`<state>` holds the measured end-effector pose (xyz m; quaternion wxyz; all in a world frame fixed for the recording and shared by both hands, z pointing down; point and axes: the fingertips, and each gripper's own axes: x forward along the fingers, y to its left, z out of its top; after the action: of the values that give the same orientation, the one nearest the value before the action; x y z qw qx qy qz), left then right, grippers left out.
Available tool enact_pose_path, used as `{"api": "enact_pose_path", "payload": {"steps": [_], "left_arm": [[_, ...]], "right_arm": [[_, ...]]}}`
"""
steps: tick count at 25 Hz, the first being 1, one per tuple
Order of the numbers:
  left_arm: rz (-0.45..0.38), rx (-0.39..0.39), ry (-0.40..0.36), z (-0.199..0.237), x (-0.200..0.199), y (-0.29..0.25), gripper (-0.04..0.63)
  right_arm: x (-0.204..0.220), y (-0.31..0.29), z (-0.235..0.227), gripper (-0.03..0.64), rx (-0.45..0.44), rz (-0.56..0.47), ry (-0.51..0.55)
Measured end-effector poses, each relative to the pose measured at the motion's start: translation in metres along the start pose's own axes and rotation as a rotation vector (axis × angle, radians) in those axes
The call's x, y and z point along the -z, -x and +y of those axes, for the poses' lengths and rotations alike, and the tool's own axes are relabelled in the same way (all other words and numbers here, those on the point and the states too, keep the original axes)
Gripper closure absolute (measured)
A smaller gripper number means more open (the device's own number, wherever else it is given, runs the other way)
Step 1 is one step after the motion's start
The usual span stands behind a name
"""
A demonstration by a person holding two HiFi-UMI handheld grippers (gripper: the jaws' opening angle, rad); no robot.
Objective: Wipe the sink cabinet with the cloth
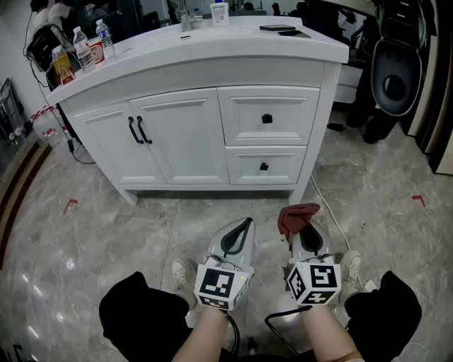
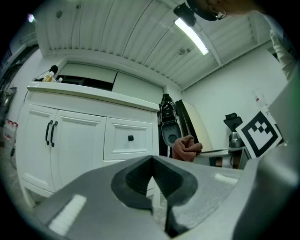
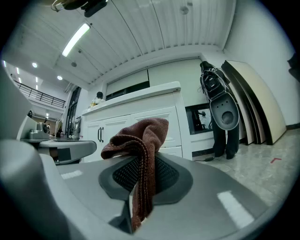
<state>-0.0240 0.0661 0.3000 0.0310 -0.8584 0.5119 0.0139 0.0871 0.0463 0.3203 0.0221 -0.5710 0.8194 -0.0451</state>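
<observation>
A white sink cabinet [image 1: 212, 134] with two doors and two drawers stands ahead of me, also seen as the cabinet [image 2: 84, 136] in the left gripper view and the cabinet [image 3: 136, 122] in the right gripper view. My right gripper [image 1: 301, 228] is shut on a reddish-brown cloth [image 1: 296, 216]; the cloth [image 3: 140, 150] bunches above the jaws and hangs between them. My left gripper [image 1: 244, 225] is shut with nothing in it, held low beside the right one, well short of the cabinet. The left gripper view shows the same cloth [image 2: 185, 147] off to the right.
Water bottles [image 1: 88, 44] and a red cup stand on the countertop's left end, a white container [image 1: 220, 13] and dark flat items [image 1: 279, 29] farther back. A cable [image 1: 333, 215] runs over the marble floor by the cabinet's right corner. Dark equipment [image 1: 393, 71] stands at the right.
</observation>
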Motion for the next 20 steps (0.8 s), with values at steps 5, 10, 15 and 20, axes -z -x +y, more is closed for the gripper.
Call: {"api": "enact_pose_path", "payload": {"steps": [5,10,15,20], "left_arm": [[0.000,-0.001,0.003,0.000,0.001,-0.002,0.595],[0.002,-0.006,0.009,0.002,0.003,-0.003,0.595],[0.010,-0.007,0.016,0.003,0.009,-0.007,0.595],[0.018,-0.015,0.052,0.009,0.018,-0.016,0.595]], "right_arm": [[0.001,-0.001,-0.001,0.529,-0.001,0.004,0.002],[0.004,-0.002,-0.003,0.529,0.004,0.011,-0.007],[0.011,-0.003,-0.012,0.528,0.031,0.019,-0.042],[0.025,-0.010,-0.018,0.528,0.041,0.044,-0.059]]}}
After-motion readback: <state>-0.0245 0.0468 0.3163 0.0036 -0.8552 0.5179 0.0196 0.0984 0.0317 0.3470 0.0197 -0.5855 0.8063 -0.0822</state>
